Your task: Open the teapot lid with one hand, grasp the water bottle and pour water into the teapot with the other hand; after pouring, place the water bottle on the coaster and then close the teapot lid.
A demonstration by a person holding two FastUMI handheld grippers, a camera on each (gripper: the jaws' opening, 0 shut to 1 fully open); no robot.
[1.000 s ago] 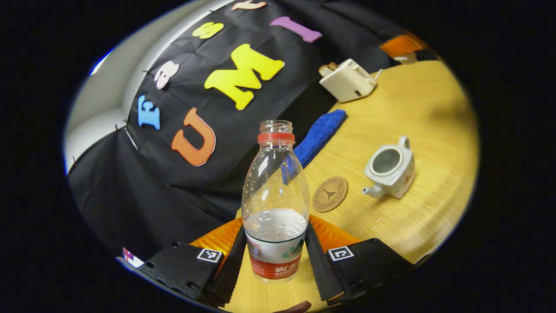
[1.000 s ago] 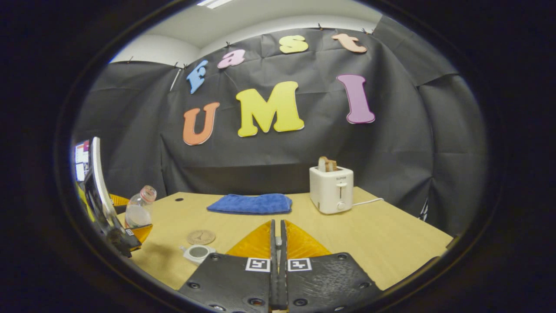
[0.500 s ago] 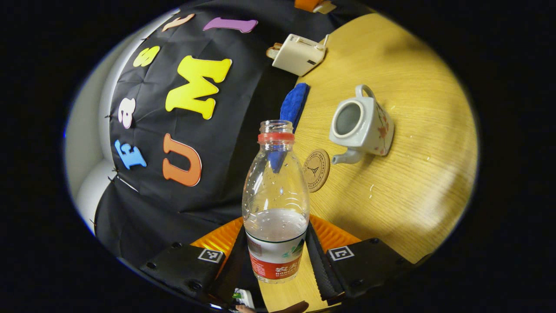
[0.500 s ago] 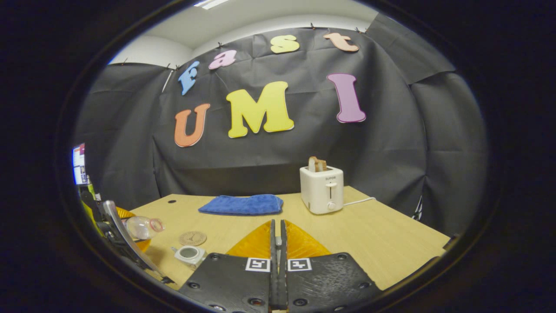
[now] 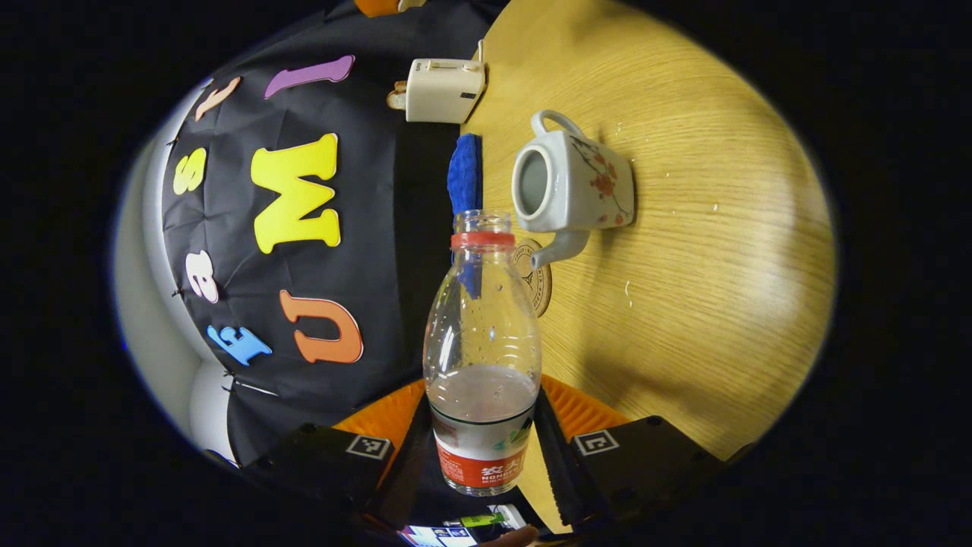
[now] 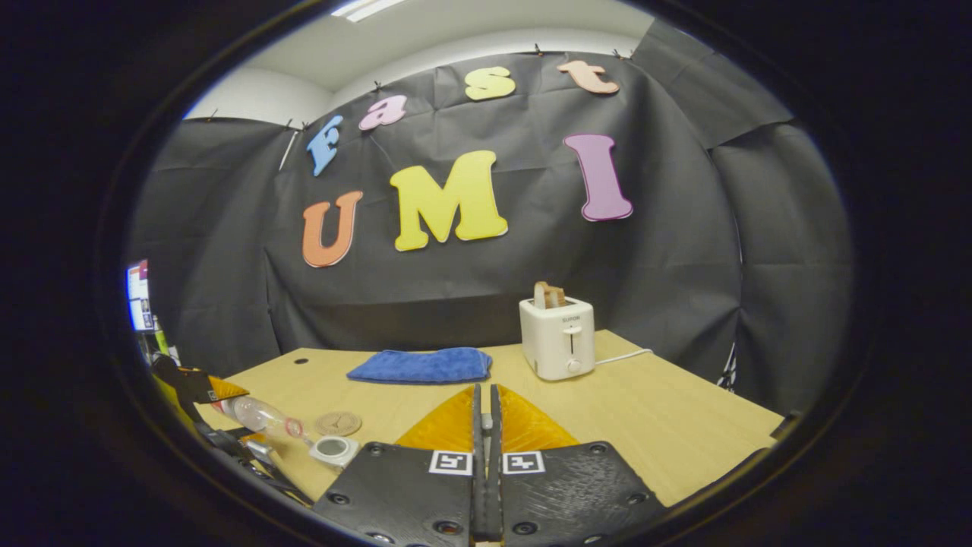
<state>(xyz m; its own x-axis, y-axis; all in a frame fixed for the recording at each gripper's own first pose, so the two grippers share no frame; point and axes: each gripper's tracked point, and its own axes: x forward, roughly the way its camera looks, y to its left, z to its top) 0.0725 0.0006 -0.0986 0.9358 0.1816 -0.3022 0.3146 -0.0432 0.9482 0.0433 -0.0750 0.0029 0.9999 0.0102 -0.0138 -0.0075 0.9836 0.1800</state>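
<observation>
Scanning the counter [image 5: 683, 251] first: my left gripper [image 5: 483, 448] has both fingers pressed on the water bottle [image 5: 482, 357], centre frame, mouth beside the lidless teapot [image 5: 569, 182]. Coaster [image 5: 536, 277] half hidden behind them. Right gripper [image 6: 486, 425] fingers nearly touching; whether they pinch anything, I cannot tell.

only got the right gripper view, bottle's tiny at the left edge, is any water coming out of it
observer: No stream shows at the mouth of the clear plastic water bottle; the water sits low by its label.
operator: grip ok
observer: Both fingers of the left gripper press on its labelled base.
operator: mouth lined up with the pot
observer: In the left gripper view it sits just beside the open top of the white flowered ceramic teapot, not over it.
</observation>
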